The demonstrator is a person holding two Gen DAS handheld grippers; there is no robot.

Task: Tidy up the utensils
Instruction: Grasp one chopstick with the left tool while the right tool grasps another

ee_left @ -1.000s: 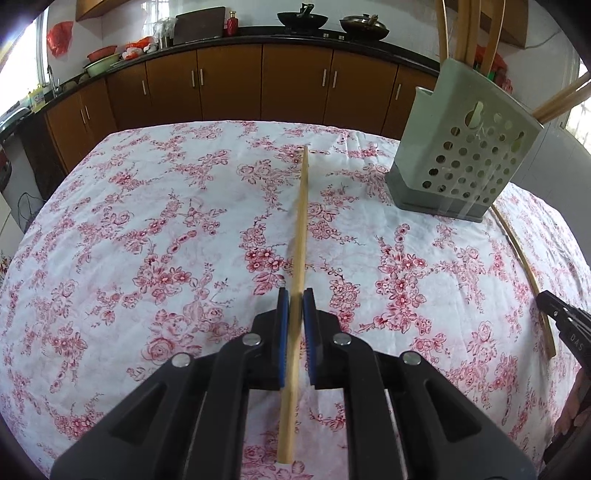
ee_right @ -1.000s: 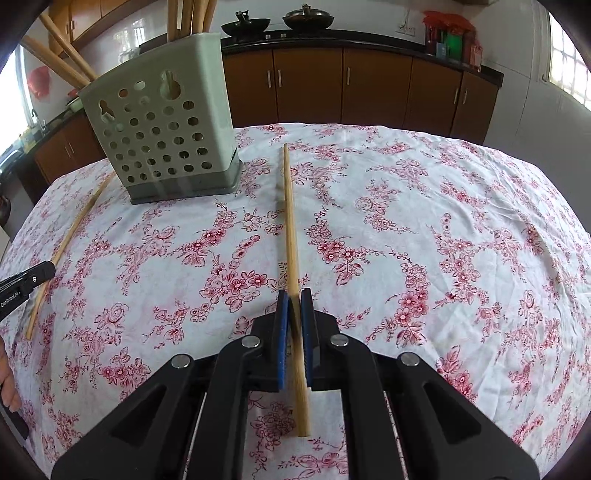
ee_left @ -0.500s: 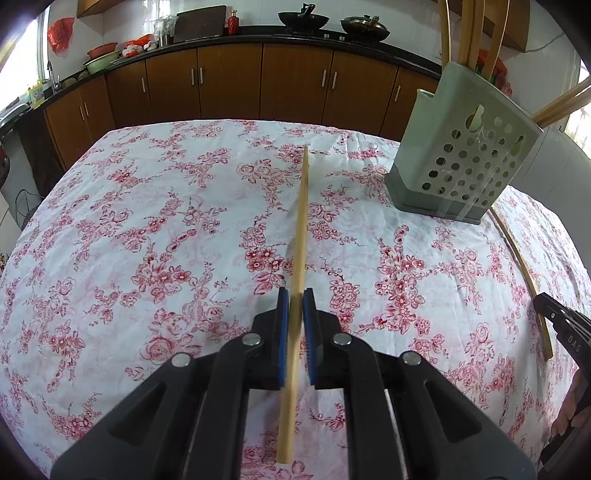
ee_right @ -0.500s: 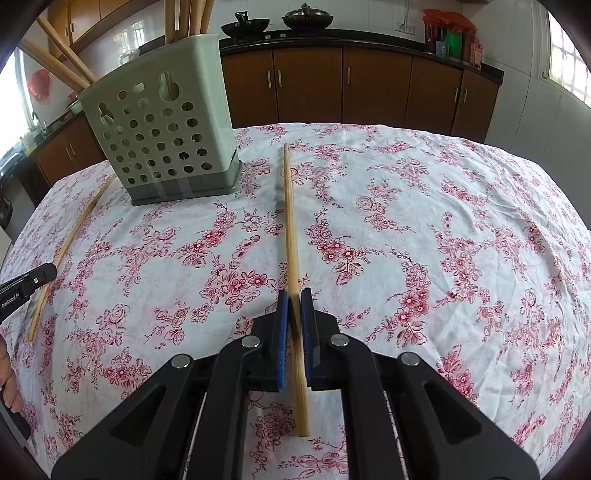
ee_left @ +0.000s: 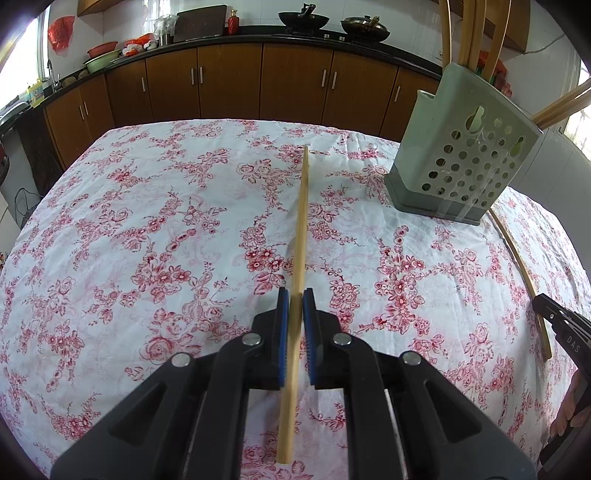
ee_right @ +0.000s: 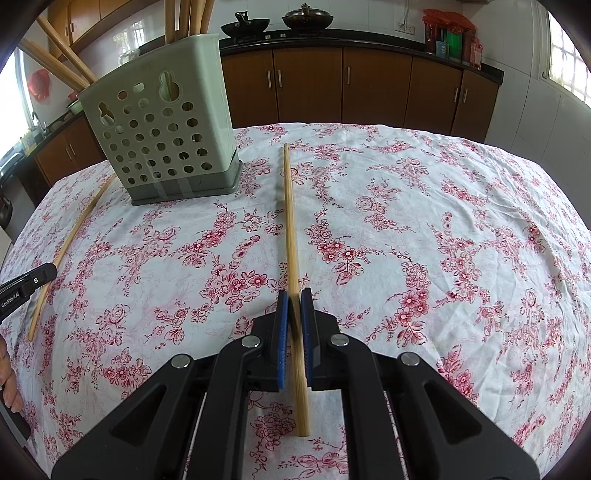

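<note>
Between both grippers' (ee_left: 295, 299) (ee_right: 294, 297) pads, chopsticks (ee_left: 301, 229) (ee_right: 290, 221); holder (ee_right: 162, 125) beside.

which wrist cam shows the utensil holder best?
Right wrist: the utensil holder sits nearer and larger, perforated face, base and chopsticks inside well shown. Left wrist has the holder smaller, toward the right edge, tilted by fisheye distortion, though all of it shows.
</note>
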